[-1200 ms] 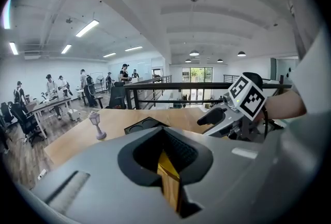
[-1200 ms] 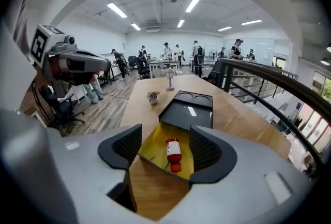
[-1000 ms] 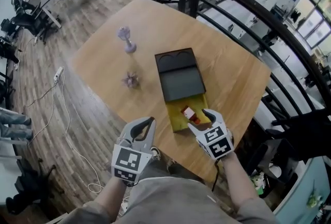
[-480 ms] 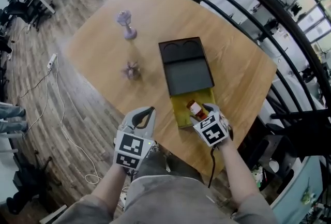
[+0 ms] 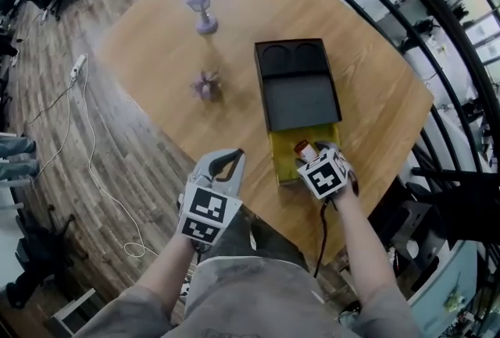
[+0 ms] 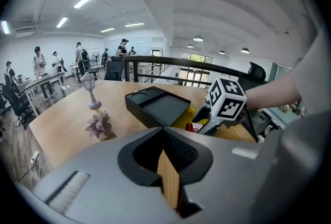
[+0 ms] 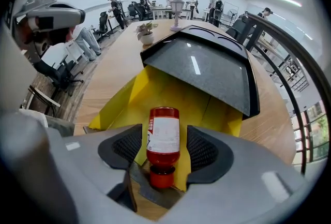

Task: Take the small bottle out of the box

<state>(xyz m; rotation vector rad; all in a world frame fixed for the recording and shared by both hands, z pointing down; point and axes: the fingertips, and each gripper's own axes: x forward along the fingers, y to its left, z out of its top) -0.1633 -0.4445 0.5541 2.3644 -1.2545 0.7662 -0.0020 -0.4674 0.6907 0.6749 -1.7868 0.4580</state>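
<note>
1. The bottle (image 7: pixel 163 137) lies on its side in the yellow tray (image 7: pixel 170 86) of the box (image 5: pixel 301 94). It sits at the end that sticks out from under the black lid (image 7: pixel 207 70), with its red cap (image 7: pixel 161 176) toward the person
2. The right gripper (image 7: pixel 164 151) is partly open, one jaw on each side of the bottle's body. A thin gap shows at both sides, so it does not look clamped yet
3. The left gripper (image 6: pixel 164 132) is closed on nothing and hangs by the table's near edge, apart from the box
4. The bottle is probably light and stiff, either glass or hard plastic. Its round, smooth sides could roll or slip, so the paper label (image 7: pixel 164 132) around the middle looks the best place to pinch, squarely and not too hard
5. The tray walls look like thin card and may lift if a jaw catches them
6. The table (image 5: pixel 156 55) is pale wood with rounded corners. A small lamp ornament (image 5: pixel 201 7) and a small plant (image 5: pixel 207 84) stand well left of the box
7. Around the table are a plank floor (image 5: pixel 70 141), a dark curved railing (image 7: pixel 282 39) on the right, and people (image 6: pixel 39 60) at desks far off
</note>
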